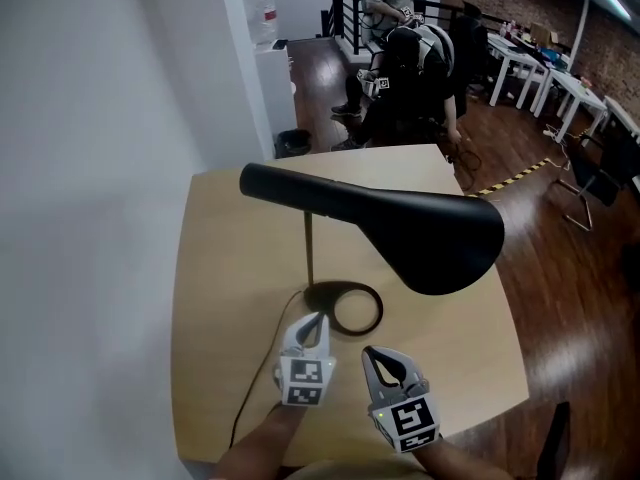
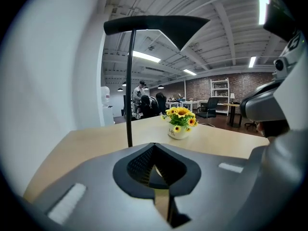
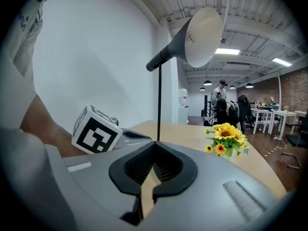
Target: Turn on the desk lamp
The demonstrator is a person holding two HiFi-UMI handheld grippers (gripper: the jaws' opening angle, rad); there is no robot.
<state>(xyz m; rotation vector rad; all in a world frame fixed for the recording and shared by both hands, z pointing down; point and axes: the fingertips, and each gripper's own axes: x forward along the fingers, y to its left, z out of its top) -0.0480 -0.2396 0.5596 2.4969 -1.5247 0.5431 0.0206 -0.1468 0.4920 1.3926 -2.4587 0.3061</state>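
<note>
Head view: the left gripper (image 1: 318, 318) and right gripper (image 1: 372, 352) sit side by side over the near part of the counter (image 1: 215, 268). Each has its jaws pressed together with nothing between them. Just ahead of both tips lies the desk lamp's ring base (image 1: 345, 306), untouched. Its cord (image 1: 258, 378) trails back past the left gripper's left side. The thin stem (image 1: 309, 248) rises ahead of the grippers, and the black shade (image 1: 430, 233) spreads above and beyond them. Farther ahead, right of the stem, stands a small pot of sunflowers (image 2: 180, 124). Well beyond the counter are people (image 1: 405, 58).
</note>
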